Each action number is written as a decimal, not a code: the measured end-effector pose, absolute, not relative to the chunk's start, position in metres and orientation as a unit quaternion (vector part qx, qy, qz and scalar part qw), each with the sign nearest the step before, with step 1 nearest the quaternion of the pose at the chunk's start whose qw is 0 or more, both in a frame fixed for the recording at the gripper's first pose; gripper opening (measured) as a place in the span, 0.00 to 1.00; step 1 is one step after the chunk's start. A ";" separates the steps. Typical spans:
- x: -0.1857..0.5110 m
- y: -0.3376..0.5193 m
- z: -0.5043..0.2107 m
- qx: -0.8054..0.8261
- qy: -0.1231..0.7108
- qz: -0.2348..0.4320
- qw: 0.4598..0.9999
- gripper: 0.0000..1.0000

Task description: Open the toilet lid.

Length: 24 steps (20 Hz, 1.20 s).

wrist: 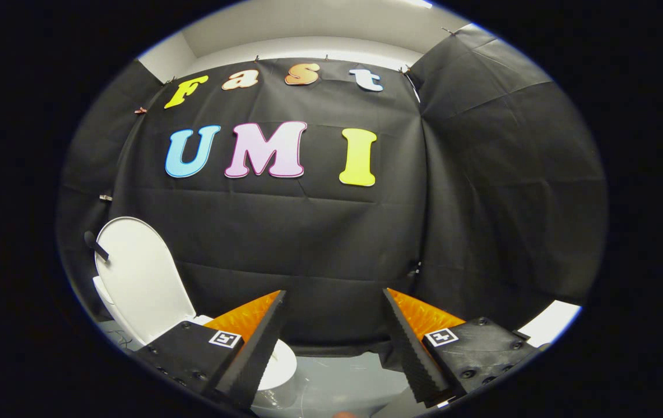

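Behind the toilet (276, 363), black cloth (308, 244) is draping the wall; lid (143, 278) is standing raised, gripper (334, 342) fingers are sitting apart, holding nothing.

Hand-held gripper (334, 342), gripper view. Each finger mount carries one small square fiducial marker, a black block pattern on a white ground: the left marker (225, 339) sits on the left mount, the right marker (442, 336) on the right mount. Neither pattern reads as letters or digits. The fingers stand spread apart with nothing between them. The toilet lid (141, 273), raised upright beyond the left finger, bears no legible brand, label or number.
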<state>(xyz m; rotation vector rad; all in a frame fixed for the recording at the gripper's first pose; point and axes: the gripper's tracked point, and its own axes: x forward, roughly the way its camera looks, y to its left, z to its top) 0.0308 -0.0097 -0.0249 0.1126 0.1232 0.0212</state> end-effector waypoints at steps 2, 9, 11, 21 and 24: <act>0.030 -0.008 -0.027 0.053 0.063 0.014 0.997 0.99; 0.029 -0.003 -0.026 0.045 0.058 0.028 0.997 0.99; 0.030 -0.002 -0.028 0.041 0.060 0.033 0.997 0.99; 0.030 -0.003 -0.026 0.040 0.055 0.036 0.997 0.99; 0.030 -0.004 -0.026 0.042 0.056 0.035 0.997 0.99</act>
